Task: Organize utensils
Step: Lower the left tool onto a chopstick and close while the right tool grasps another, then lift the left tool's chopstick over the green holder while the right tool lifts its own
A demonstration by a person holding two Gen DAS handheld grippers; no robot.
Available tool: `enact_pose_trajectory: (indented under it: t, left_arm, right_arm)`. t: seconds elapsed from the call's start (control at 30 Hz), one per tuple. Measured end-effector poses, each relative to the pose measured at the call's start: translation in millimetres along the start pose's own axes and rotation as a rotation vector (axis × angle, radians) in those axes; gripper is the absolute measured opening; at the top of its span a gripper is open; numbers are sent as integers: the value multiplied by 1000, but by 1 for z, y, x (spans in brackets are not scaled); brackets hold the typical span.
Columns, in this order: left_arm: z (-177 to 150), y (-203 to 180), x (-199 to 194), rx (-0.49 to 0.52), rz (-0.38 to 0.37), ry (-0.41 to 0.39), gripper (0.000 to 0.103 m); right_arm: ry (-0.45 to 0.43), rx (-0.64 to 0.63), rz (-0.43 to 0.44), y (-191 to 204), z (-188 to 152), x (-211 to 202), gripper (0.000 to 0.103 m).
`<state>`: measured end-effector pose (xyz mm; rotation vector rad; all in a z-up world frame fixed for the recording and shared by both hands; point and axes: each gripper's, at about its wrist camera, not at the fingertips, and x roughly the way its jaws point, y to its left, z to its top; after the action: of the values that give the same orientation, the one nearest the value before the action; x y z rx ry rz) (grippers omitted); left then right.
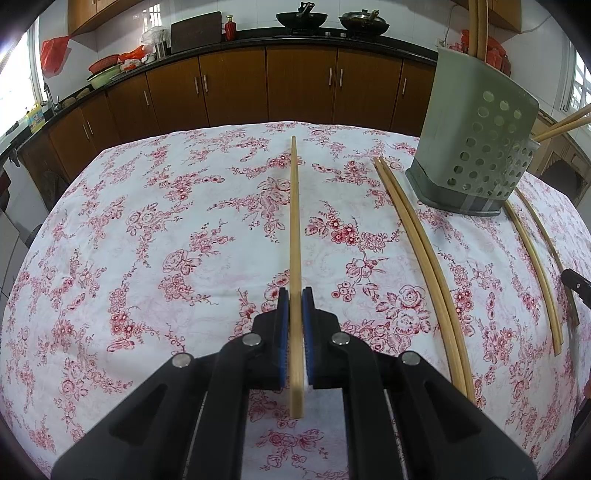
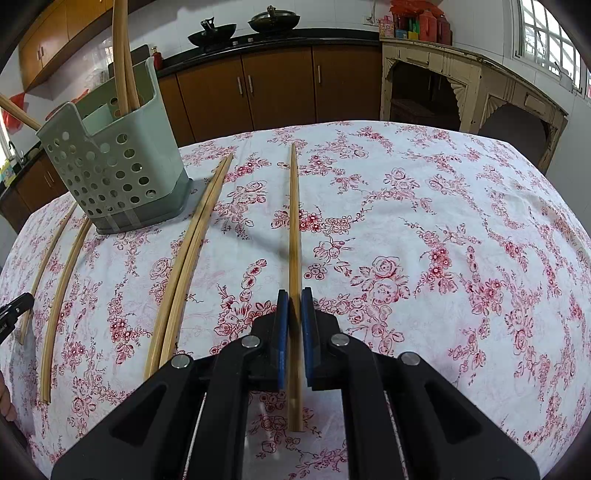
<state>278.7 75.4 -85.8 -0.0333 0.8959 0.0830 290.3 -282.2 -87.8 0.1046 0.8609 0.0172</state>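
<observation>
My left gripper [image 1: 294, 295] is shut on a wooden chopstick [image 1: 294, 229] that points forward over the floral tablecloth [image 1: 166, 229]. My right gripper [image 2: 294, 295] is shut on another chopstick [image 2: 293, 221], also pointing forward. A grey-green perforated utensil holder [image 1: 476, 147] stands at the back right in the left wrist view and at the back left in the right wrist view [image 2: 110, 166], with chopsticks [image 2: 123, 55] upright in it. A pair of chopsticks [image 1: 417, 240] lies on the cloth beside the holder and also shows in the right wrist view [image 2: 188, 254]. More loose chopsticks [image 1: 532, 258] lie beyond.
Brown kitchen cabinets [image 1: 258, 85] and a black counter with woks [image 1: 301, 18] run behind the table. A worn cream side table [image 2: 472, 88] stands at the back right. The other gripper's black tip shows at the frame edge [image 1: 576, 284], and in the right wrist view [image 2: 14, 306].
</observation>
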Motion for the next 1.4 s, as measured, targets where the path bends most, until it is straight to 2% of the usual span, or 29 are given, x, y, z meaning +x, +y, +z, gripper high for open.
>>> enact_pose_trajectory:
  t: [1.07,1.27,1.4]
  left_arm:
    - [-2,-1,0,11,18,-1,10]
    - [-11,-1,-8,-3,30,-1,11]
    - [-14,-2,-11,8,33,0,8]
  right_arm:
    - [0,4,2,-1,-1,-1,8]
    - [0,16,12,-3,-7,-5,8]
    - [-4,29,26,-5,-7,-6,8]
